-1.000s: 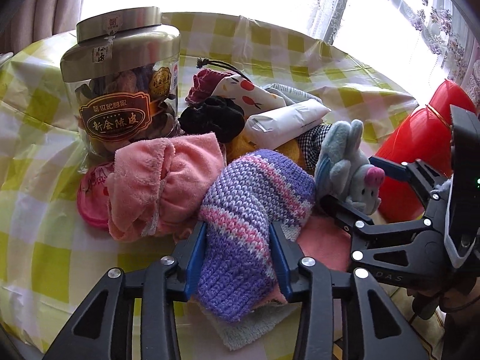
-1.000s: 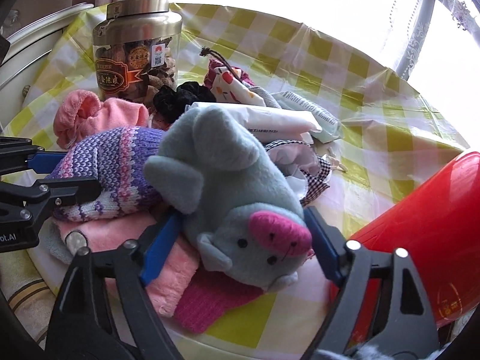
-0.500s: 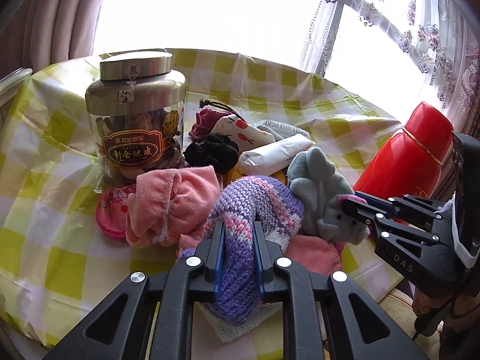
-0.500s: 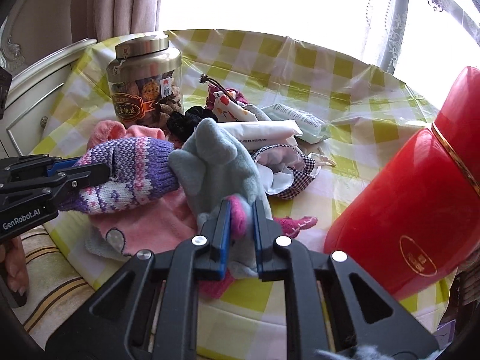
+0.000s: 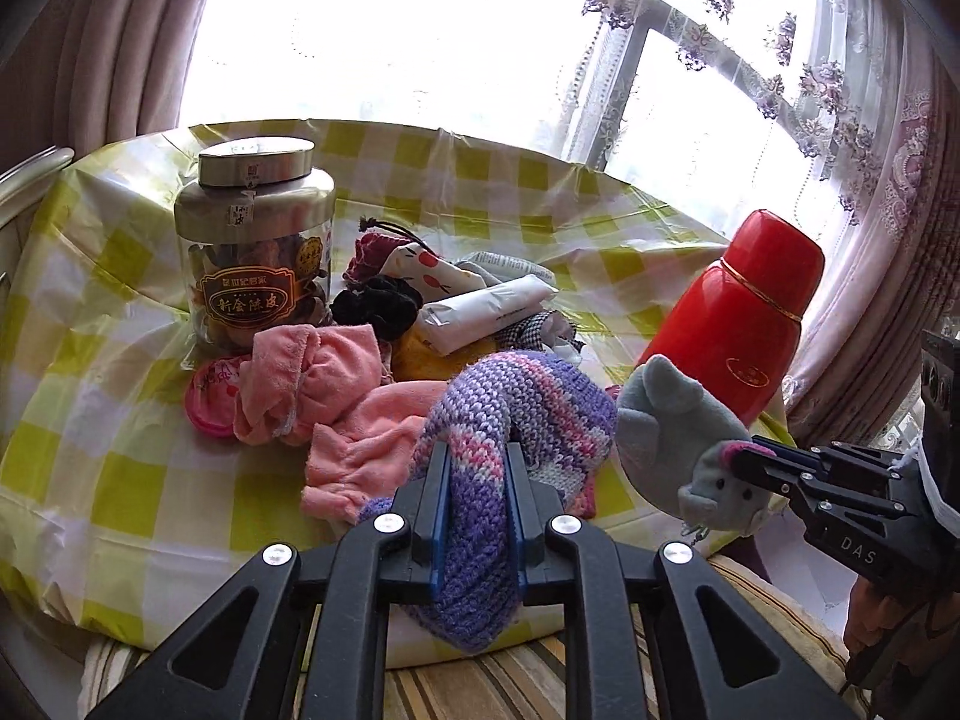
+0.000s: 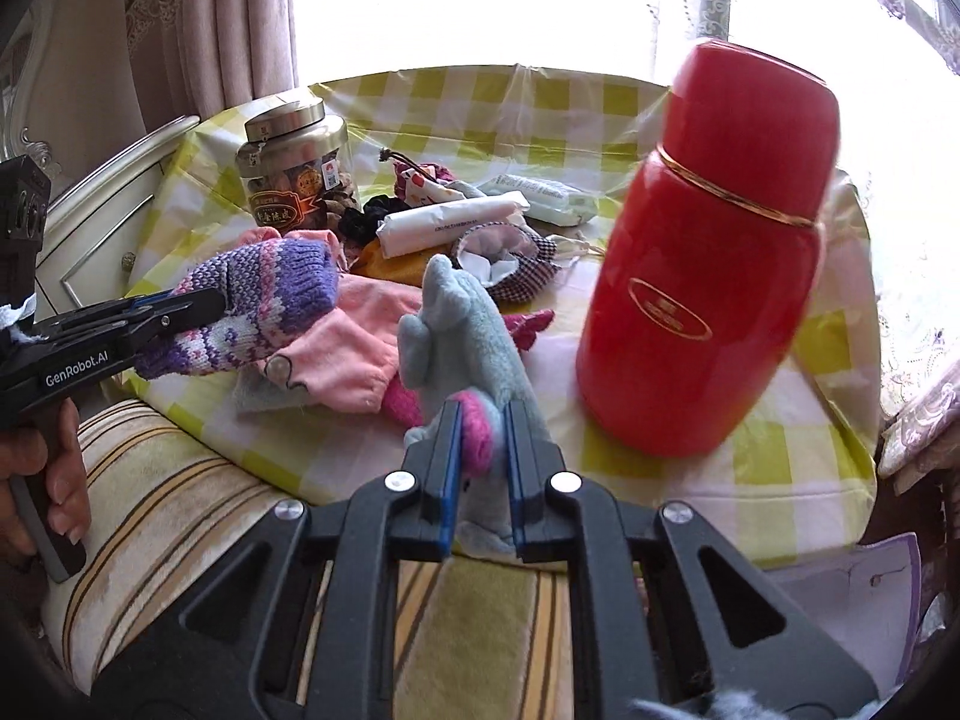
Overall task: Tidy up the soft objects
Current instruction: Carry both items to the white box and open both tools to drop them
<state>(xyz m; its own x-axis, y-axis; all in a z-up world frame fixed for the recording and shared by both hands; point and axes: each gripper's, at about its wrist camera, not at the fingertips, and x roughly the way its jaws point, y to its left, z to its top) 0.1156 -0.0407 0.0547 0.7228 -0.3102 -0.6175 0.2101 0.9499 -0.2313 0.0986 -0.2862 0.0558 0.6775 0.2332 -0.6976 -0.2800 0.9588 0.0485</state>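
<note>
Now left gripper (image 5: 478, 483) pinches knit hat (image 5: 516, 396).

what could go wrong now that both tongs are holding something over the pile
The right tongs pinch the grey plush mouse only by its pink nose, so it might slip out. The red thermos stands close beside it; a swing could knock it over. The purple knitted hat in the left tongs may drag the pink towel along.
</note>
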